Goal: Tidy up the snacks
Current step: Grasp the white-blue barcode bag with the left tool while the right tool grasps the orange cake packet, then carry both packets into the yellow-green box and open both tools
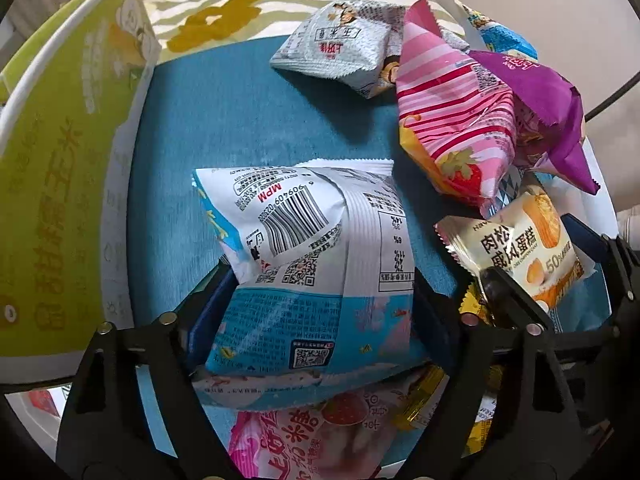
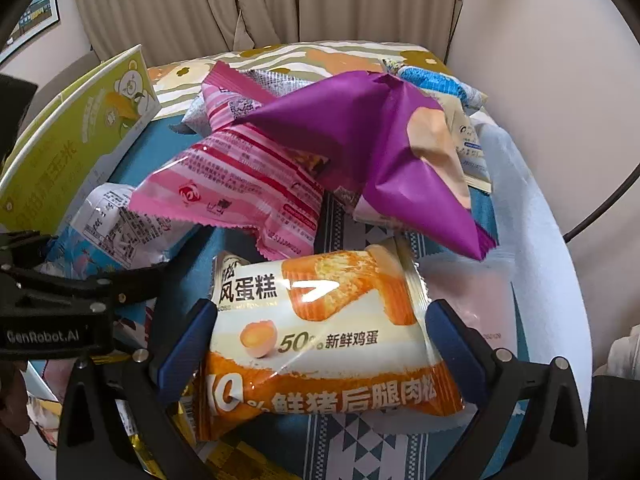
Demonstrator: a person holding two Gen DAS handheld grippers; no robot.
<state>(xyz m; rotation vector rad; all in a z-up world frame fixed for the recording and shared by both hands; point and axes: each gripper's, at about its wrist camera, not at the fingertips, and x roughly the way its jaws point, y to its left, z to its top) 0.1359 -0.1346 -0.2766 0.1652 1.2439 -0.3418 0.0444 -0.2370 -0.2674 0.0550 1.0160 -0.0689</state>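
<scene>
While a heap of snack packets covers the teal cloth point(image 1: 248, 128), two hand-held grippers each frame one packet. The left gripper point(image 1: 320, 312) has a blue-and-white packet point(image 1: 312, 264), barcode side up, lying between its dark blue pads point(image 1: 208, 320); the packet's lower half sits between the fingers and its top edge reaches well beyond the tips. Whether the pads press on it or merely flank it cannot be told from this view. The right gripper point(image 2: 320, 344) holds an orange cake packet point(image 2: 328, 344) crosswise between its blue fingers point(image 2: 184, 344), the wrapper pinched in at both sides, the printed face turned to the camera. Just beyond it lie a pink striped packet point(image 2: 232, 184) and a purple packet point(image 2: 360, 152), overlapping each other, with a grey-white packet point(image 1: 340, 44) farther back. A yellow-green carton point(image 1: 60, 168) stands along the cloth's left edge. Curtains point(image 2: 280, 0) hang behind the floral cushion point(image 1: 248, 4).
</scene>
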